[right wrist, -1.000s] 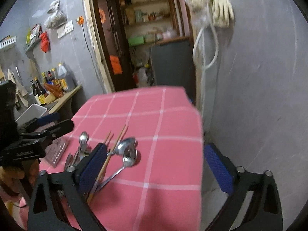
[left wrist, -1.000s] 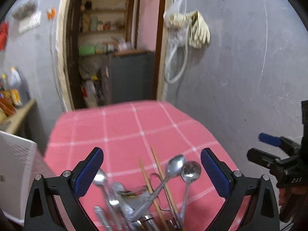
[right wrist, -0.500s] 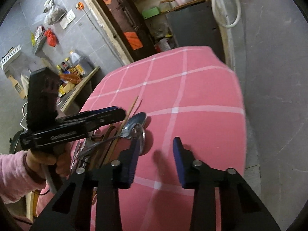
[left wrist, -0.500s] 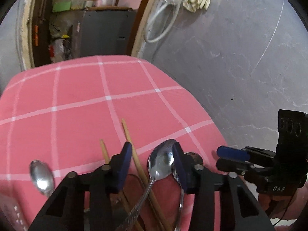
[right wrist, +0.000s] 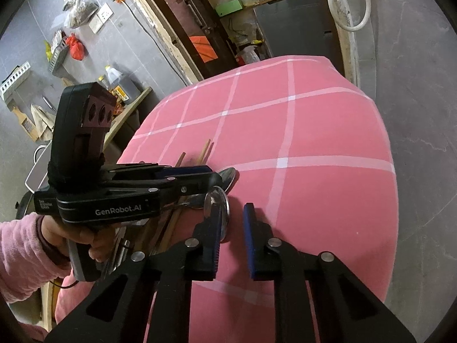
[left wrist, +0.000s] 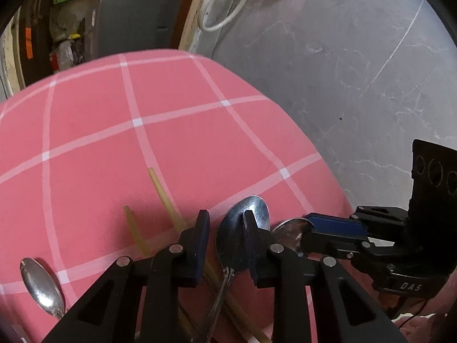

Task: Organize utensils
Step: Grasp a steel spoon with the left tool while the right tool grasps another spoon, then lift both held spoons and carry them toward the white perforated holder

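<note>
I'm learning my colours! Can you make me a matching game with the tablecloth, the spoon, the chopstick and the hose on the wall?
Things:
1. tablecloth
2. spoon
3. chopstick
4. hose

Colours:
a. shiny silver
b. white
c. pink with white lines
d. pale yellow

Pairs: 1-c, 2-a, 3-d, 4-b

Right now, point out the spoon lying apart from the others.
The spoon at the left edge of the left wrist view: alone on the pink cloth, while the other two sit together beside the chopsticks.
</note>
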A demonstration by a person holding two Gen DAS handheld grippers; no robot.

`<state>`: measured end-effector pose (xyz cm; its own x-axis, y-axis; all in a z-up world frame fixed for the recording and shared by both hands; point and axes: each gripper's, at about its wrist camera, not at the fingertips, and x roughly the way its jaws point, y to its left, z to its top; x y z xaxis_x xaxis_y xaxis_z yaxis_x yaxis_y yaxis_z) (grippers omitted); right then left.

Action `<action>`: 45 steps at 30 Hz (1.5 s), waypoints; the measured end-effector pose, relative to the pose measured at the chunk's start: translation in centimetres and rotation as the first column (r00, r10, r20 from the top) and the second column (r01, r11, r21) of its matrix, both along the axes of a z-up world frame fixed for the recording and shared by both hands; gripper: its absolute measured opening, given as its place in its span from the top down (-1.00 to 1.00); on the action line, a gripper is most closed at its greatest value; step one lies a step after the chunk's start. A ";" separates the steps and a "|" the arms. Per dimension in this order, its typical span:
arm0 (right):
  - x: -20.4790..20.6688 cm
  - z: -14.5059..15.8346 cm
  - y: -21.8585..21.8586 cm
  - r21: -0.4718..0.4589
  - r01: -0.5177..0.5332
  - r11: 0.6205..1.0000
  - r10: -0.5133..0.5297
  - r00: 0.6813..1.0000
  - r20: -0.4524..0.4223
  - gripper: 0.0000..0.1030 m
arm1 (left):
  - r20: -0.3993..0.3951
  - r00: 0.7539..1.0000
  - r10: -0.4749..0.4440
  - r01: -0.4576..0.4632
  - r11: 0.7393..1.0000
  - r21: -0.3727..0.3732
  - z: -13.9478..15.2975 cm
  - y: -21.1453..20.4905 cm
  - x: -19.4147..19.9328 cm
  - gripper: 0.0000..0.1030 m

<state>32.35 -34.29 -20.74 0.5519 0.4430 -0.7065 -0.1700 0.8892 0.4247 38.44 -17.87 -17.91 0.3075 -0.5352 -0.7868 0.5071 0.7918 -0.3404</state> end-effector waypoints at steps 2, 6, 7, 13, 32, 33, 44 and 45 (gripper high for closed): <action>0.1 0.1 0.3 -0.019 -0.004 1.000 0.004 1.000 -0.008 0.86 | -0.021 1.000 -0.002 0.002 1.000 -0.001 -0.1 0.0 0.3 0.55; -0.1 0.6 0.8 -0.055 -0.004 0.998 0.003 1.000 -0.019 0.93 | -0.053 0.999 0.008 -0.008 1.000 0.000 -0.3 -0.1 0.8 0.72; -0.2 0.6 0.8 -0.059 -0.002 0.998 0.000 1.000 -0.021 0.93 | -0.057 0.998 0.014 -0.014 1.000 0.000 -0.2 0.0 0.7 0.81; -1.1 1.3 0.4 -0.079 0.024 0.997 -0.027 0.999 -0.041 0.93 | -0.112 0.993 0.047 -0.047 0.999 0.003 0.1 1.0 0.2 0.97; -5.4 1.9 -1.5 -0.113 0.142 0.983 -0.151 0.986 -0.071 0.93 | -0.098 0.993 -0.072 0.082 0.991 0.101 1.0 -1.8 -1.5 -0.07; -5.5 1.9 -1.6 -0.117 0.142 0.983 -0.151 0.986 -0.070 0.93 | -0.097 0.992 -0.076 0.088 0.989 0.118 0.8 -2.1 -1.4 -0.07; -5.0 1.8 -1.3 -0.099 0.155 0.983 -0.163 0.984 -0.074 0.93 | -0.147 0.988 -0.055 0.077 0.986 0.148 0.7 -1.9 0.7 0.31; -5.1 2.0 -1.4 -0.099 0.157 0.983 -0.164 0.984 -0.074 0.93 | -0.144 0.988 -0.053 0.075 0.986 0.149 0.7 -1.9 0.6 0.31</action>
